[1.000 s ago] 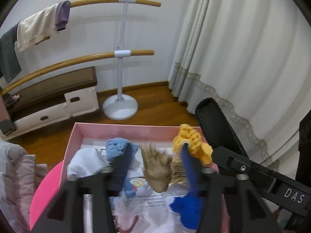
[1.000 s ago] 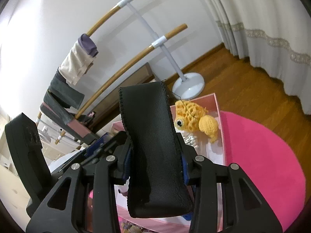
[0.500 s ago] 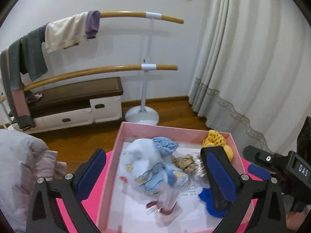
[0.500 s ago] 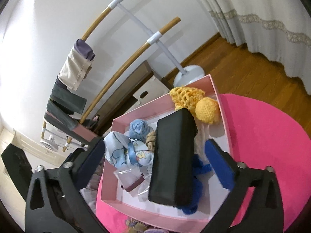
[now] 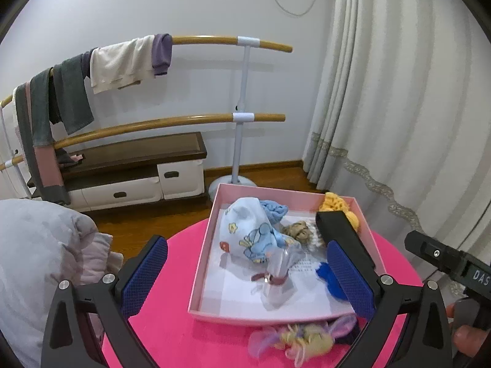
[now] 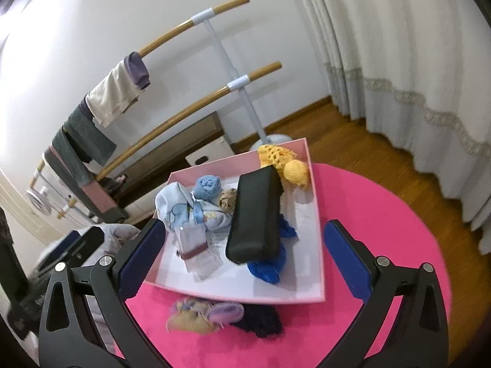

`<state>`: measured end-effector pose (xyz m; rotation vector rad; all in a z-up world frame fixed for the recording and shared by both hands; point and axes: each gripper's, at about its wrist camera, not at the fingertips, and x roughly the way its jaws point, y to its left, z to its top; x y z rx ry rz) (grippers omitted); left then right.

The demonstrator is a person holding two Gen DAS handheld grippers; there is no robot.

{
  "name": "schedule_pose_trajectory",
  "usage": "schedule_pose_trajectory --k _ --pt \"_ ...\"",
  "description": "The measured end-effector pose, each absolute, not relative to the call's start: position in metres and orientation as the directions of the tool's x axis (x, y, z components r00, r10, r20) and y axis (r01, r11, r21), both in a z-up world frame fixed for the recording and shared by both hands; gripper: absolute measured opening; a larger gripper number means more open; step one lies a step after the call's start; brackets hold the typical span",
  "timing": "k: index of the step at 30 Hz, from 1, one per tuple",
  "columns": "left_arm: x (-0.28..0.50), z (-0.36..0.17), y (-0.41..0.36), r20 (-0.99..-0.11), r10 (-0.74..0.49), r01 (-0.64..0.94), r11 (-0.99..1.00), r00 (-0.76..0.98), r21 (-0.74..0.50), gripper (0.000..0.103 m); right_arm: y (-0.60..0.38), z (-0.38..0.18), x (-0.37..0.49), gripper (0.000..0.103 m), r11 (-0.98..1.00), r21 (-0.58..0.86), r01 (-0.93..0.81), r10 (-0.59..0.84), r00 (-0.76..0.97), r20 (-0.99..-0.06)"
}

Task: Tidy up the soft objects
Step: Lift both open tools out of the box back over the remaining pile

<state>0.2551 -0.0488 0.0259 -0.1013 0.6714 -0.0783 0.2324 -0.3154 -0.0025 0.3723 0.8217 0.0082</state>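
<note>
A pink box (image 5: 202, 263) (image 6: 316, 190) stands on a round pink table (image 5: 175, 337) (image 6: 383, 230). In it lie a light blue printed cloth (image 5: 248, 230) (image 6: 175, 208), a blue knit toy (image 6: 208, 185), a yellow crochet toy (image 5: 336, 204) (image 6: 282, 162), a tan plush (image 5: 299, 230), a clear pouch (image 5: 276, 279) (image 6: 196, 251), a dark blue piece (image 6: 267, 266) and a black padded case (image 6: 256, 214) (image 5: 340, 230). A pastel fluffy toy (image 5: 300, 340) (image 6: 202, 312) lies in front of the box beside a dark knit piece (image 6: 260, 320). My left gripper (image 5: 248, 279) and right gripper (image 6: 248, 257) are open and empty above the table's near side.
A grey-pink quilt (image 5: 40, 260) bulges at the left. Behind stand a wooden barre rack (image 5: 239, 116) hung with clothes, a low drawer bench (image 5: 132, 168) and cream curtains (image 5: 399, 107). The wooden floor (image 6: 353, 135) lies beyond the table.
Both grippers opened and pulled back from the box. The right gripper let go of the black case, which now lies in the box; the left released the soft things it pinched.
</note>
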Motion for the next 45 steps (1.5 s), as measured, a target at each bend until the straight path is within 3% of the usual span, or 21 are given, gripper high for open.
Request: schedule_pose_trajectory --k 22,45 --pt "0.092 0.044 -0.019 -0.617 -0.104 0.034 0.992 0.780 -0.124 0.103 -0.264 0.040 0.105 0.103 0.992 0.058 0.109 -0.046 0.761 -0.648" --pt "-0.011 0.054 -0.024 -0.611 -0.060 0.019 0.997 0.789 -0.073 0.103 -0.239 0.050 0.025 0.103 0.992 -0.052 0.113 -0.121 0.783 -0.610"
